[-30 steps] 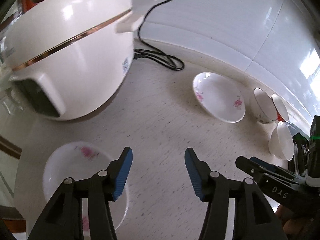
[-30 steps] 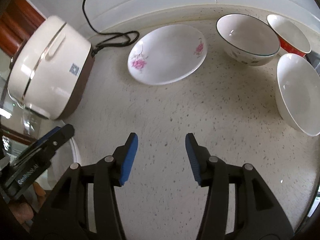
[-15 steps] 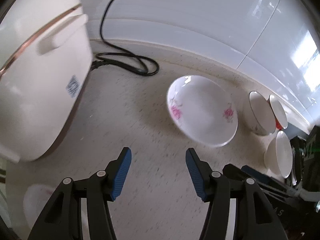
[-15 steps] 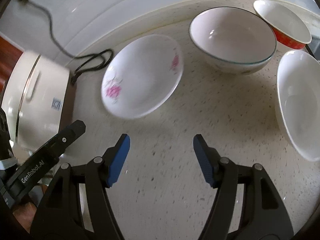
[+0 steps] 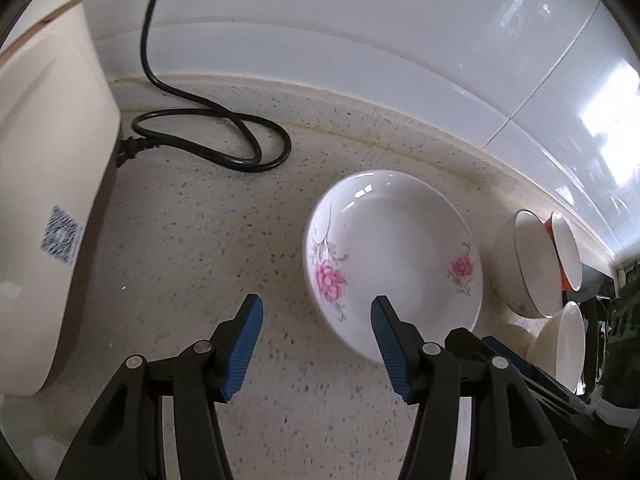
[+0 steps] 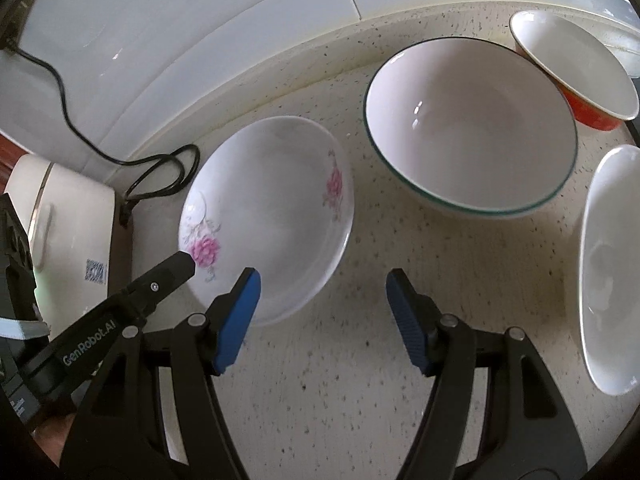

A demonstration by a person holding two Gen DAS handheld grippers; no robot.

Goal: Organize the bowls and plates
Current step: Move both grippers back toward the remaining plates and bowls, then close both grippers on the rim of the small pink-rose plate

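A white plate with pink flowers [image 5: 394,256] lies on the speckled counter; it also shows in the right wrist view [image 6: 272,208]. My left gripper [image 5: 316,324] is open and empty, its right finger over the plate's near rim. My right gripper [image 6: 320,304] is open and empty, its left finger over the plate's near edge. To the right stand a green-rimmed white bowl [image 6: 472,128], a red-sided bowl [image 6: 576,68] and a plain white bowl [image 6: 612,272]. They show small in the left wrist view: [image 5: 528,264], [image 5: 566,250], [image 5: 560,344].
A cream rice cooker [image 5: 44,184] stands at the left, its black cord [image 5: 212,136] coiled against the white tiled wall [image 5: 360,32]. The left gripper's body [image 6: 120,312] shows at the lower left of the right wrist view.
Both grippers have moved forward toward the flowered plate, which is now larger and closer. The left view swung right, away from the rice cooker. Both stay open.
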